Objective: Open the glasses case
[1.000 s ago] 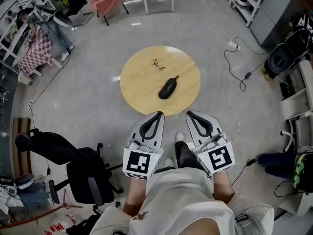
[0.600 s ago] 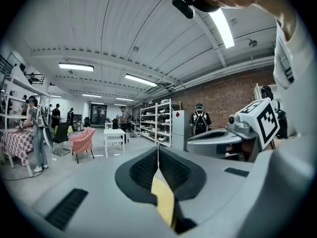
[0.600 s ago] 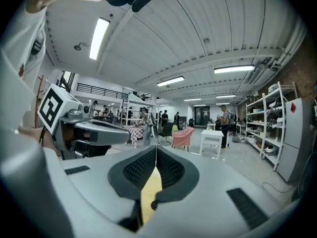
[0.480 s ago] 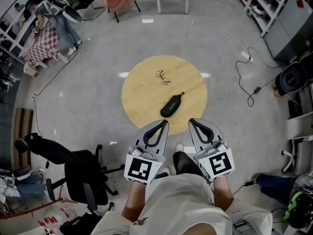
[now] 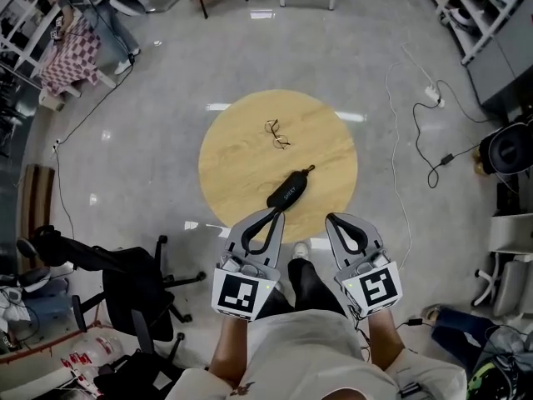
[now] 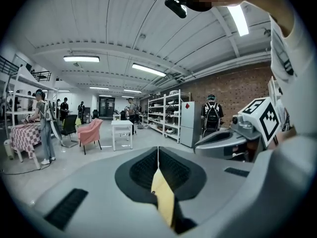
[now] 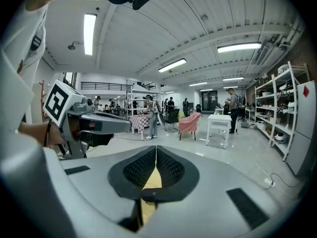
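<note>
A black glasses case (image 5: 286,191) lies closed on the near part of a round wooden table (image 5: 233,165), with a pair of glasses (image 5: 276,133) farther back. My left gripper (image 5: 274,213) is shut and empty, its tip at the table's near edge just short of the case. My right gripper (image 5: 334,220) is shut and empty too, to the right of the left one, off the table's near edge. In the left gripper view the shut jaws (image 6: 158,150) show a sliver of table below them; the right gripper view shows the same (image 7: 156,148).
A black office chair (image 5: 125,277) stands at the lower left. White cables (image 5: 400,148) run across the floor to the right of the table. Shelving (image 5: 466,7) lines the upper right. A pink chair (image 6: 89,133) and a white table (image 6: 121,130) stand far off.
The table and case have drawn nearer to both grippers. The left gripper's tip now reaches the table's near edge. Both stay shut.
</note>
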